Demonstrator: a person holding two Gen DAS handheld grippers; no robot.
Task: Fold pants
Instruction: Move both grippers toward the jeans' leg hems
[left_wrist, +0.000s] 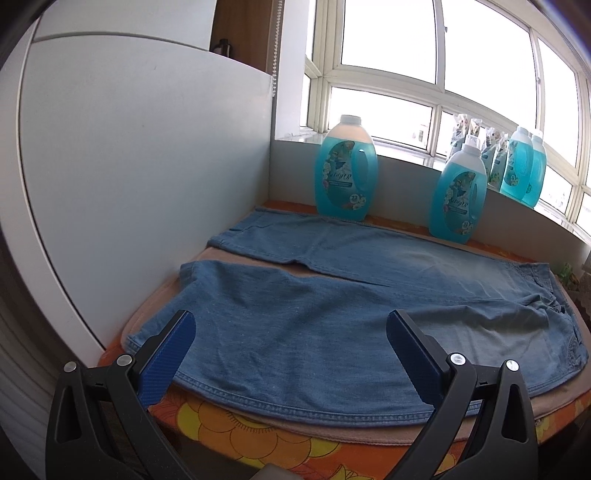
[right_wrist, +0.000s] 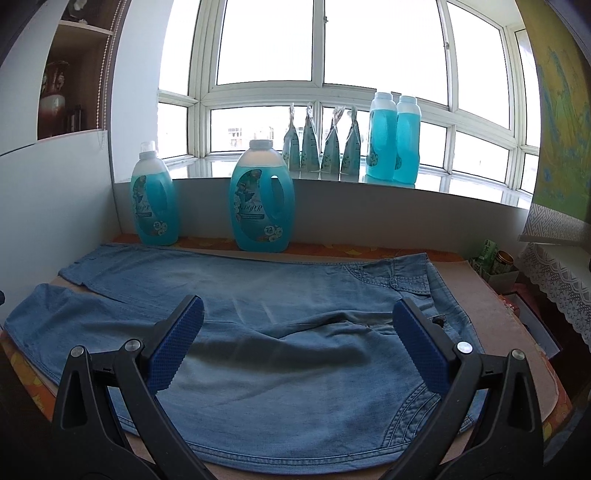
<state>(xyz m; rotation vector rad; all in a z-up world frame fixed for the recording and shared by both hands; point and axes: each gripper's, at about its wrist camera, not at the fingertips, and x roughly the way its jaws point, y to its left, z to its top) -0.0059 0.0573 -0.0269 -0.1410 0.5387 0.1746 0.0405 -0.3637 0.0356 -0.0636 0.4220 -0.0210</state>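
Observation:
Light blue denim pants (left_wrist: 332, 314) lie spread flat on the table, legs to the left and waistband to the right, with a gap between the two legs. My left gripper (left_wrist: 291, 332) is open and empty, hovering over the near leg close to its hem. In the right wrist view the pants (right_wrist: 280, 350) fill the table, and my right gripper (right_wrist: 299, 325) is open and empty above the seat and crotch area, near the waistband (right_wrist: 417, 288).
A beige mat over an orange flowered cloth (left_wrist: 258, 435) covers the table. Two blue detergent bottles (right_wrist: 260, 199) (right_wrist: 155, 199) stand at the back edge by the pants. More bottles (right_wrist: 393, 140) and pouches (right_wrist: 321, 142) are on the windowsill. A white panel (left_wrist: 129, 184) walls the left side.

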